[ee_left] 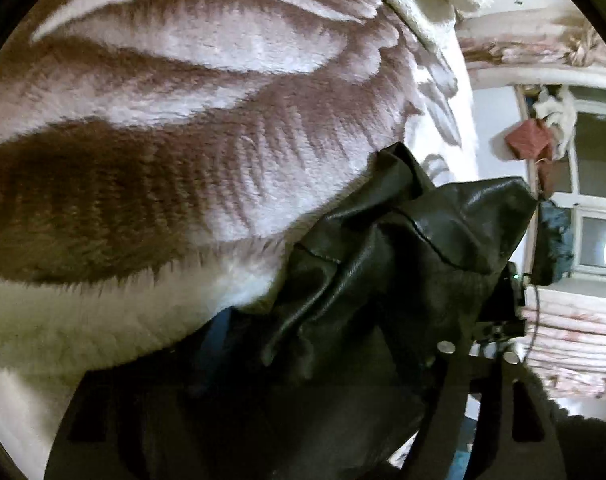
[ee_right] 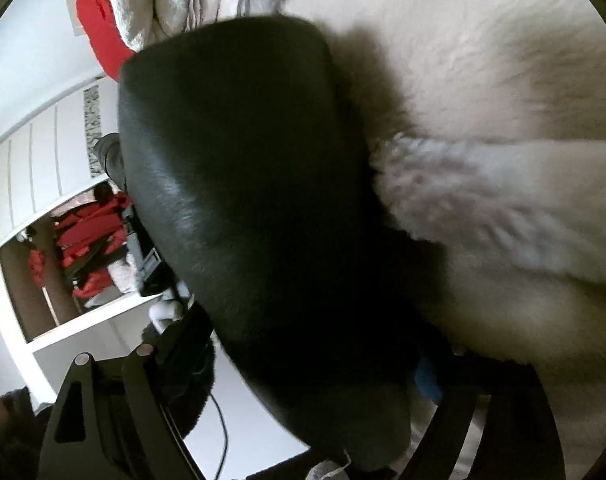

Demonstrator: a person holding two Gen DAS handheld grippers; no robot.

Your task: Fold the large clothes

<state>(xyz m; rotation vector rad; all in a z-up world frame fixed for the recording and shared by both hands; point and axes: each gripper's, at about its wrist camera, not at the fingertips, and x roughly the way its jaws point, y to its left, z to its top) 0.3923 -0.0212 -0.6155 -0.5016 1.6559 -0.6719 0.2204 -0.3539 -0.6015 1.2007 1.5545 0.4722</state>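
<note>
A black leather garment (ee_left: 387, 256) is bunched up in front of my left gripper (ee_left: 303, 364), which is shut on its crumpled edge above a plush brown-and-white blanket (ee_left: 191, 128). In the right wrist view the same black garment (ee_right: 239, 184) hangs as a smooth dark panel over my right gripper (ee_right: 303, 392), which is shut on it; the fingertips are hidden by the fabric. A white fluffy trim (ee_right: 475, 200) of the blanket lies to the right of it.
The white fluffy blanket (ee_right: 483, 60) covers the bed. A window with clothes hanging (ee_left: 551, 128) is at the right in the left wrist view. A white wardrobe with red clothes (ee_right: 87, 232) and a red pillow (ee_right: 99, 28) are at the left in the right wrist view.
</note>
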